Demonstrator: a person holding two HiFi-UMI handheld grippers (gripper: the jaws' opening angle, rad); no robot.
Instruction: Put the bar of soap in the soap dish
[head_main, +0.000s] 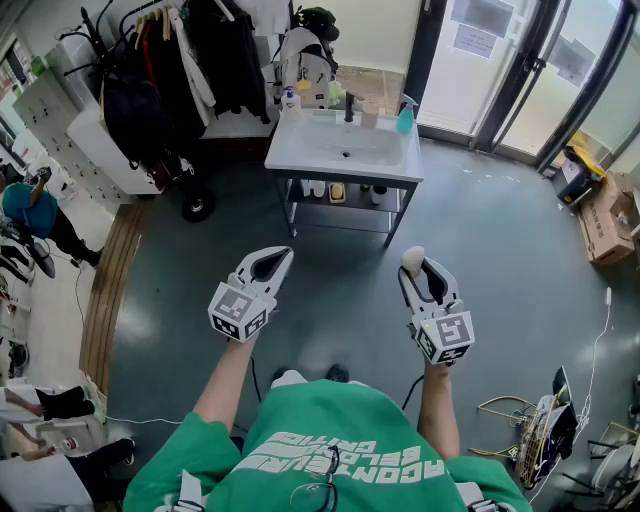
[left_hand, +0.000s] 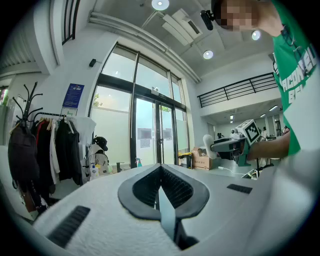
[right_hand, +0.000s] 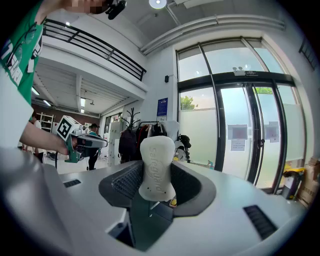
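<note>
A white bar of soap (right_hand: 157, 167) stands on end between the pads of my right gripper (right_hand: 156, 186), which is shut on it. In the head view that gripper (head_main: 416, 270) is held level in front of the person, the soap (head_main: 412, 259) sticking out at its tip. My left gripper (head_main: 272, 262) is beside it at the same height, jaws shut and empty (left_hand: 160, 192). A white washbasin stand (head_main: 300, 150) is a few steps ahead, with bottles (head_main: 290, 100) and a teal sprayer (head_main: 405, 120) at its back. I cannot pick out a soap dish from here.
A coat rack full of dark clothes (head_main: 170, 60) stands left of the basin. Glass doors (head_main: 520, 60) are behind it to the right, and cardboard boxes (head_main: 605, 215) at far right. A wire basket (head_main: 535, 430) sits on the floor near right. Another person (head_main: 30, 210) stands at far left.
</note>
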